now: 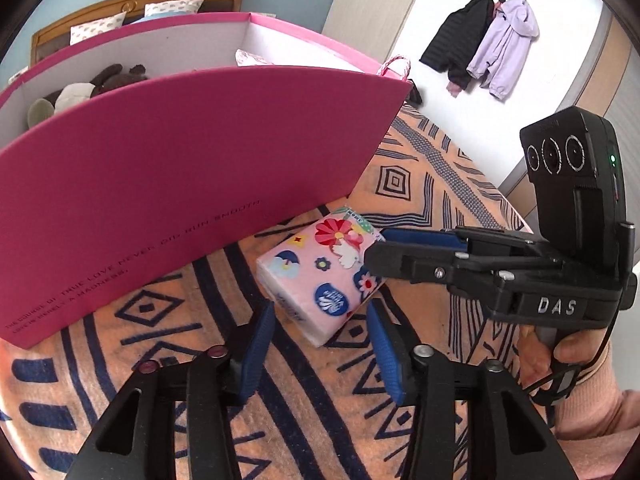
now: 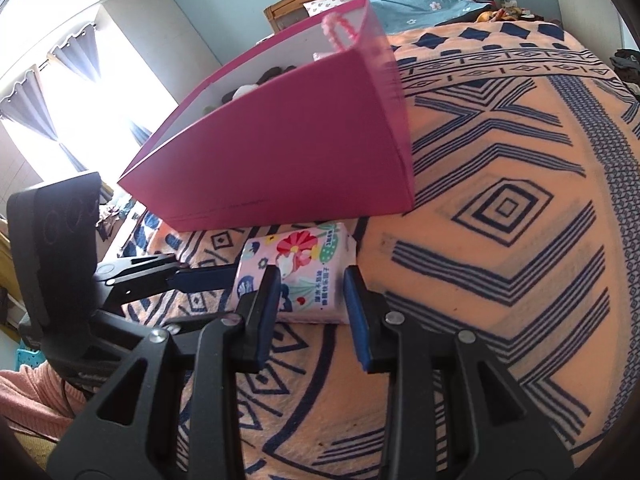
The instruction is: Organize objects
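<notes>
- The left tool (image 1: 320,340) sits at the near end of the one tissue pack (image 1: 320,276), blue pads either side of its corner; whether they press it I cannot tell.
- The right tool (image 2: 310,312) has its pads apart around the pack's near edge, not squeezing.
- At 11 o'clock stands one pink box (image 1: 180,184), holding a brown-and-white stuffed toy (image 1: 80,90).
- All rest on a bed with an orange blanket (image 2: 500,280) patterned in navy.
- At 1 o'clock, two jackets (image 1: 484,46) hang on a wall rack; two pillows (image 1: 96,26) lie at the headboard.
</notes>
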